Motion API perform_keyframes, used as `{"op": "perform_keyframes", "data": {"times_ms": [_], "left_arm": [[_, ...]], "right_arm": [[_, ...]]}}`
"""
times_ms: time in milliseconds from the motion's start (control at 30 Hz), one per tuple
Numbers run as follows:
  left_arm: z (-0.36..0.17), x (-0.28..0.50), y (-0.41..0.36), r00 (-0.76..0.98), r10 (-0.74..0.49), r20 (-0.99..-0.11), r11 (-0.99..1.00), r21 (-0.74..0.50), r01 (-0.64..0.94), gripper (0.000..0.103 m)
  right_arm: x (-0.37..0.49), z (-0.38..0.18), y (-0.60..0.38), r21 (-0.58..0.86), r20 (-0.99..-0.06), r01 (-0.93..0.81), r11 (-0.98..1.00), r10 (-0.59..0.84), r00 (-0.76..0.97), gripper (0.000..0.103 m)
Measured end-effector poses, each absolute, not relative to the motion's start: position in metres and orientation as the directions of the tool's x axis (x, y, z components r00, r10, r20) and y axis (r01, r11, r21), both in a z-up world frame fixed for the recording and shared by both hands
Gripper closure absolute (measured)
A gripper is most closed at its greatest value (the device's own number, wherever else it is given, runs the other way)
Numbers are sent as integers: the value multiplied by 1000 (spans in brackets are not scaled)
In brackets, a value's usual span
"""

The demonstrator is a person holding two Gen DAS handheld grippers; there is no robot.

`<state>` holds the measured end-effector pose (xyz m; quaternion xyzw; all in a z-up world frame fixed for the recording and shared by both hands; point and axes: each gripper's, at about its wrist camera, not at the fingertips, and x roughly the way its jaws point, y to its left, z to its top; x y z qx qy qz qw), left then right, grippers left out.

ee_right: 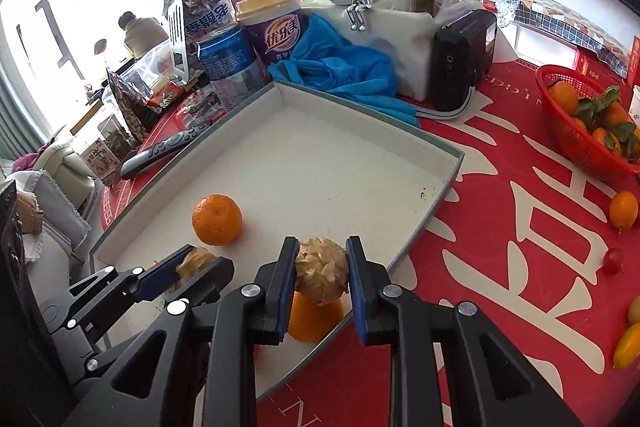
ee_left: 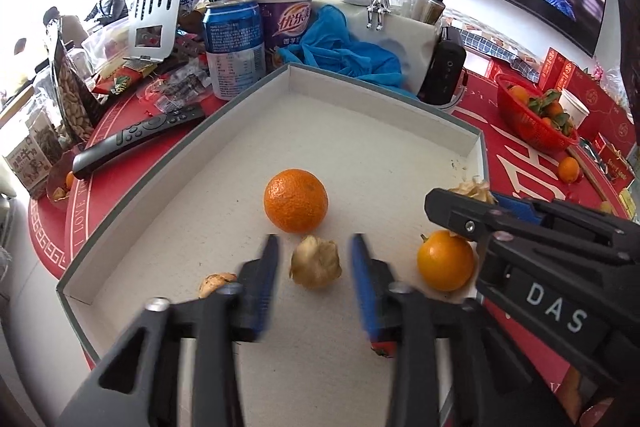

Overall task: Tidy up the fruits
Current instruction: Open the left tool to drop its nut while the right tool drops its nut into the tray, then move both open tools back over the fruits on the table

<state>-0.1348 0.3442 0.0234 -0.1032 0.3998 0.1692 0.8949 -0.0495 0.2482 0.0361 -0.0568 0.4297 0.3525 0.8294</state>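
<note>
Two grippers were in view, the left gripper (ee_left: 314,267) and the right gripper (ee_right: 322,273). The tray (ee_left: 360,83) held two oranges and three papery husked fruits. At three o'clock stood one red basket (ee_right: 576,147). At eleven o'clock sat one can (ee_left: 234,47), one cup (ee_left: 286,13) and one remote (ee_left: 136,141).

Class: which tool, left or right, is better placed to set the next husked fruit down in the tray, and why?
Right: the right tool already grips a husked fruit above the tray. The left tool is open around another.
</note>
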Motion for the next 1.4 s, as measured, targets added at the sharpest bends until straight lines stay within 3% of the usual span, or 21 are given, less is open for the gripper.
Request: {"op": "perform_keyframes", "data": {"times_ms": [33, 67, 133, 167, 200, 233, 300, 367, 500, 567, 700, 900, 1200, 1333, 1400], "left_arm": [[25, -136, 344, 628, 229, -744, 920, -46, -390, 28], [27, -137, 343, 634, 236, -737, 919, -43, -392, 19], [29, -139, 341, 638, 269, -722, 916, -14, -401, 19], [28, -137, 340, 630, 280, -724, 916, 5, -401, 19], [28, -137, 340, 624, 284, -728, 917, 15, -399, 19], [28, -137, 340, 624, 285, -727, 917, 18, -398, 19], [29, -138, 341, 626, 292, -723, 915, 21, -403, 19], [30, -140, 345, 630, 290, -721, 912, 9, -410, 18], [31, -142, 347, 627, 318, -711, 902, 24, -430, 18], [34, -143, 344, 631, 344, -695, 898, 47, -438, 18], [44, -147, 329, 666, 386, -638, 899, 97, -428, 18], [57, -155, 297, 761, 274, -588, 953, 58, -298, 18], [38, -133, 239, 702, -18, -712, 1000, -23, 3, 18], [30, -126, 211, 689, 61, -722, 995, 100, 16, 15], [29, -121, 199, 667, 34, -745, 995, 87, 46, 15]], "right_arm": [[-49, 36, 249, 210, -754, -635, 743, 537, 379, 78], [-49, 36, 250, 213, -754, -637, 741, 539, 375, 78], [-48, 35, 251, 219, -757, -639, 737, 542, 366, 78], [-47, 34, 251, 228, -757, -640, 734, 547, 358, 72], [-46, 34, 252, 237, -758, -641, 730, 551, 348, 53], [-46, 34, 252, 250, -752, -647, 721, 565, 340, 47], [-51, 38, 253, 274, -725, -673, 687, 607, 325, 17], [-58, 44, 256, 228, -720, -682, 695, 592, 362, 8], [-69, 58, 248, 146, -682, -681, 718, 571, 457, 7], [-68, 62, 239, 138, -676, -661, 738, 558, 481, 0], [-63, 69, 205, 168, -678, -612, 773, 541, 498, 0], [-63, 72, 143, 189, -694, -509, 840, 481, 536, 0], [-65, 53, 9, 139, -731, -206, 969, 241, 638, 0], [-56, 29, -34, 193, -765, -107, 975, 218, 606, 0], [-54, 18, -48, 228, -786, -82, 970, 233, 573, 0]]}}
